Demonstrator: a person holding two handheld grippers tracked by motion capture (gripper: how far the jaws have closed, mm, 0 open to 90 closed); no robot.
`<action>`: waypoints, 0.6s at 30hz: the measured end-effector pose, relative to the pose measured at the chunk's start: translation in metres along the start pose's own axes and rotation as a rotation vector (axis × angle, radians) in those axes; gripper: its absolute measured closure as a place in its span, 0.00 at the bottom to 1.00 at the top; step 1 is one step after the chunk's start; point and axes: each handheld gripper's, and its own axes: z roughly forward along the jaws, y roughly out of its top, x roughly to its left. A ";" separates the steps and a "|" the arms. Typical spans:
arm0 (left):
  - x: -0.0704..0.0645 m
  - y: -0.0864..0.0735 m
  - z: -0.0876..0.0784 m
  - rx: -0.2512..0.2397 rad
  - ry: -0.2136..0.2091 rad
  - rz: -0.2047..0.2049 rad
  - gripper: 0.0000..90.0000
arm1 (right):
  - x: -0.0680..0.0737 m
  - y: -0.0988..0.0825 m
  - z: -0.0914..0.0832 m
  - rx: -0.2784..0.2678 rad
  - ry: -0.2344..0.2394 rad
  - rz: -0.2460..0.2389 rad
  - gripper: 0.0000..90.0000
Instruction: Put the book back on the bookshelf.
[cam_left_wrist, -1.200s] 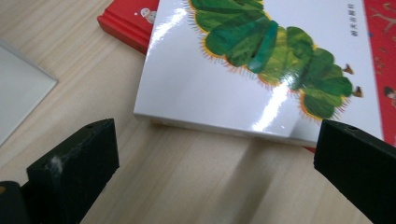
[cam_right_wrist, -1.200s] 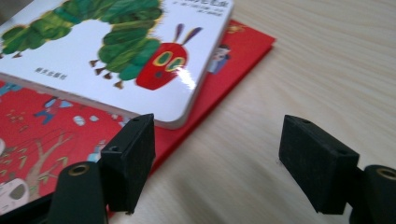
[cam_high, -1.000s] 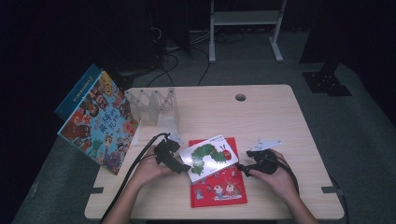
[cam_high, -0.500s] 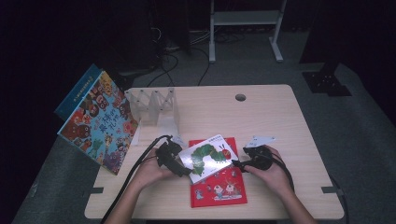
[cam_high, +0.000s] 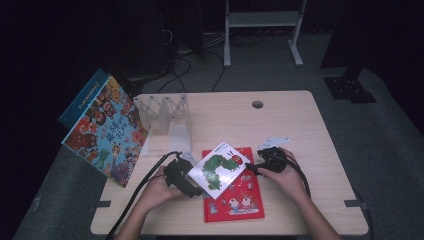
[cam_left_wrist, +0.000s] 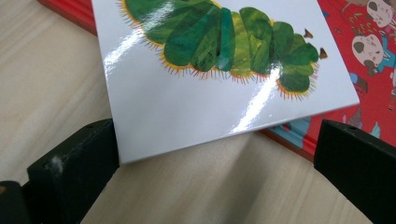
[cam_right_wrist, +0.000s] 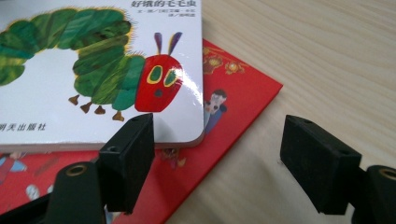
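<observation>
A white caterpillar picture book (cam_high: 218, 170) lies askew on top of a red picture book (cam_high: 237, 197) near the table's front edge. At the white book's left side is my left gripper (cam_high: 195, 184). In the left gripper view its jaws stand wide apart, my left gripper (cam_left_wrist: 210, 170) open, with the white book's (cam_left_wrist: 224, 88) near edge between them and nothing pressed. At the book's right corner is my right gripper (cam_high: 251, 169). In the right gripper view my right gripper (cam_right_wrist: 224, 168) is open, its left jaw just in front of the white book's (cam_right_wrist: 93, 84) corner, over the red book (cam_right_wrist: 233, 102).
A large colourful picture book (cam_high: 107, 132) leans at the table's left edge. A clear plastic book rack (cam_high: 167, 115) stands behind my left hand. A cable hole (cam_high: 257, 104) sits in the table's (cam_high: 300, 130) far middle. Cables trail from both grippers toward the front edge.
My right gripper has slid left and away from the front edge, up to the white book's right corner. My left gripper has shifted slightly along the book's left side.
</observation>
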 end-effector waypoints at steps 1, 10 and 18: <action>-0.001 -0.002 -0.001 -0.005 0.001 -0.004 0.00 | -0.001 0.002 0.002 -0.001 0.001 0.002 0.28; 0.003 -0.027 -0.009 -0.030 0.065 -0.022 0.00 | 0.008 0.008 0.003 -0.023 0.050 0.004 0.31; 0.011 -0.037 -0.010 -0.053 0.143 -0.007 0.00 | 0.016 0.011 0.010 -0.032 0.090 -0.007 0.31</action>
